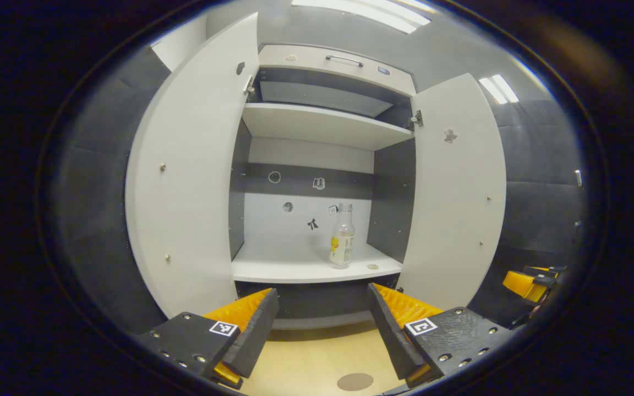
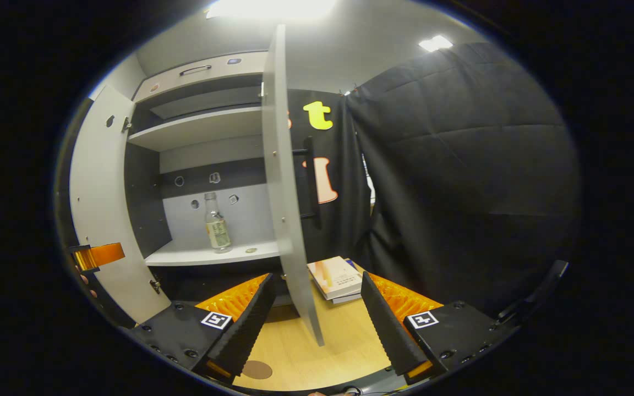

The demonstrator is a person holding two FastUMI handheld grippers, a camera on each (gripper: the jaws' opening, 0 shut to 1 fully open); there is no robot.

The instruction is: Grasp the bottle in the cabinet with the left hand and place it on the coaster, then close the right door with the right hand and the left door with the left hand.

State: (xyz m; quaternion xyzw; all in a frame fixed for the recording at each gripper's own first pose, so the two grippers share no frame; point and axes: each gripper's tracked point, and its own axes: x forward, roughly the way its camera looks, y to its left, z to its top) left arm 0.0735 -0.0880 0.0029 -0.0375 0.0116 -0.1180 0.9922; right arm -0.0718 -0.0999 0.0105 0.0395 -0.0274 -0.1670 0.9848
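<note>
On the lower shelf (image 1: 300,269) of the open cabinet (image 1: 322,126), toward its right end and a little back from the front edge, the bottle (image 1: 342,236) stands upright and alone, its cap near the back panel's small stickers. A small round object lies on the shelf just to its right, near the front edge; what it is cannot be told. Both doors hang wide: the left door (image 1: 190,170) and the right door (image 1: 454,192) flank the opening in the left gripper view, and the right door is seen edge-on in the right gripper view.

The left gripper (image 1: 322,319) hovers low before the cabinet, its jaws spread wide and holding nothing, well apart from the bottle. The right gripper (image 2: 314,324) is likewise spread and empty, with the right door's lower edge standing between its fingers but touching neither. The coaster (image 1: 355,381) lies on the wooden surface (image 1: 317,357) near its front edge, below the left gripper; books (image 2: 336,278) rest farther back beside the right door.

The bottle looks like clear, thin plastic, nearly empty, so probably light, smooth, easily tipped and liable to dent under a hard squeeze. The labelled body seems the best hold: the widest, straightest part, low enough to keep it steady. The narrow neck would likely let it swing. A level approach from the front looks unobstructed.
</note>
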